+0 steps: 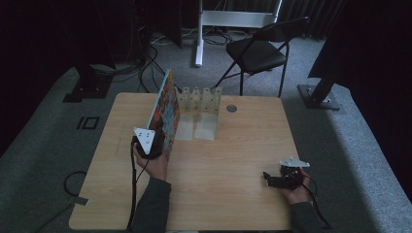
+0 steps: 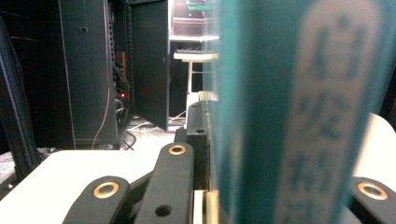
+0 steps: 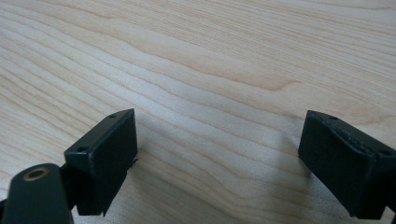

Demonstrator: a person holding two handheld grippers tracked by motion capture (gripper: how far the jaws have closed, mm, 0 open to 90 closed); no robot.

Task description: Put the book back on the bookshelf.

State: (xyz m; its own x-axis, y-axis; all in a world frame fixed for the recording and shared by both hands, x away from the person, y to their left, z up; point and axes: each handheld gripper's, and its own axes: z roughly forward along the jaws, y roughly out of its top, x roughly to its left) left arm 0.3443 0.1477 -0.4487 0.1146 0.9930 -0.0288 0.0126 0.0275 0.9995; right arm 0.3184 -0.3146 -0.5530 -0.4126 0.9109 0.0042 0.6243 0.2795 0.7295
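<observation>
the left tool [image 1: 156,145] is clenched on the bottom edge of the thin, stiff, colourful teal-spined picture book [image 1: 164,112] standing upright on the wooden bench [image 1: 233,160], probably light but tippy, while the right tool [image 1: 267,177] rests released.

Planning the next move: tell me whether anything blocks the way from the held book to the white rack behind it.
Nothing visible does. The left gripper holds the book upright on the table; the rack stands just beyond, with bare wood between.
</observation>
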